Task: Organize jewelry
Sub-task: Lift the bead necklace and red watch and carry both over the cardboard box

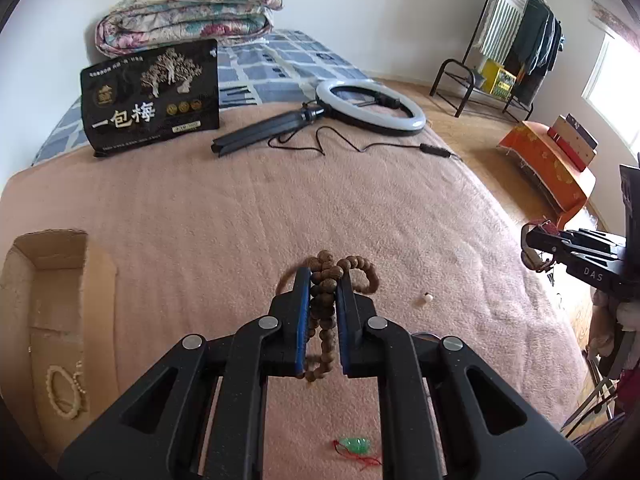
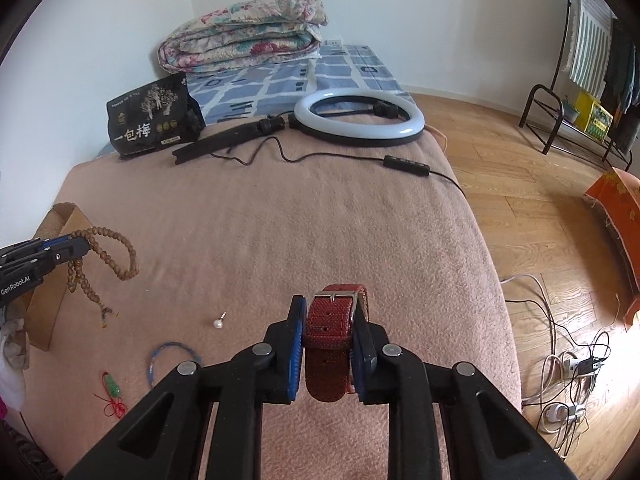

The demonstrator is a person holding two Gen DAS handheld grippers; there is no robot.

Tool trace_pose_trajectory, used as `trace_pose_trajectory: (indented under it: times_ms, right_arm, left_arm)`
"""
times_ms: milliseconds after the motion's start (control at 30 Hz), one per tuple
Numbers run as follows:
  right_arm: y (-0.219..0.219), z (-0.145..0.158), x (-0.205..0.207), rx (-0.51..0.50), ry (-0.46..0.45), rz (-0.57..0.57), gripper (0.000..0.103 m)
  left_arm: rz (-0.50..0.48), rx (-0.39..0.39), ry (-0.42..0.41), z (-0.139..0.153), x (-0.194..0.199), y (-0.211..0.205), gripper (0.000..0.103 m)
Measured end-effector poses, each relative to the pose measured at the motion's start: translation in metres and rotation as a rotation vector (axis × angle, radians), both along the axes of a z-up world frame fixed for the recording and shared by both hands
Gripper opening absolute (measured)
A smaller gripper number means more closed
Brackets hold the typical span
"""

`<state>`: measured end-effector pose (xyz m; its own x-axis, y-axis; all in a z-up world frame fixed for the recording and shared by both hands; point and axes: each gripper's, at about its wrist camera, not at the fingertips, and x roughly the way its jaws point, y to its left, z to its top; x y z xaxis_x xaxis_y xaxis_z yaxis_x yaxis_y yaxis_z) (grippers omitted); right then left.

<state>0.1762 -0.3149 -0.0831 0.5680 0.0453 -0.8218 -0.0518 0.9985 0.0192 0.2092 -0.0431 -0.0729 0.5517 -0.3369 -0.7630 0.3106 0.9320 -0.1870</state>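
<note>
My left gripper point(image 1: 324, 276) is shut on a long string of brown wooden beads point(image 1: 322, 316), lifted off the pink blanket point(image 1: 240, 208); the beads dangle in loops point(image 2: 120, 258) from its fingers point(image 2: 76, 248). My right gripper point(image 2: 330, 304) is shut on a red woven watch strap point(image 2: 328, 332) with a silver buckle, also held above the blanket. A cardboard box point(image 1: 100, 280) at the left holds a cream bead bracelet point(image 1: 64, 392). Loose on the blanket lie a pearl pendant point(image 2: 218, 323), a blue bangle point(image 2: 174, 360) and a green pendant on red cord point(image 2: 112, 386).
A ring light point(image 2: 360, 120) with its folded stand and cable lies across the far blanket beside a black snack bag point(image 2: 154, 124). A folded floral quilt point(image 2: 244, 32) sits behind. The bed's right edge drops to wood floor with power strips and cords point(image 2: 572, 368).
</note>
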Motion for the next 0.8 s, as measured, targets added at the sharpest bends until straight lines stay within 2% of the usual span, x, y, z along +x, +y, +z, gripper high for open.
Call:
trace_pose_trajectory:
  times_ms: [433, 800]
  right_arm:
    - [0.049, 0.041, -0.03, -0.002, -0.07, 0.093, 0.019]
    - [0.11, 0.069, -0.055, 0.024, -0.119, 0.195, 0.019]
  left_arm:
    - [0.053, -0.027, -0.11, 0.059, -0.051, 0.042, 0.01]
    - [0.107, -0.029, -0.201, 0.093, -0.103, 0.086, 0.01]
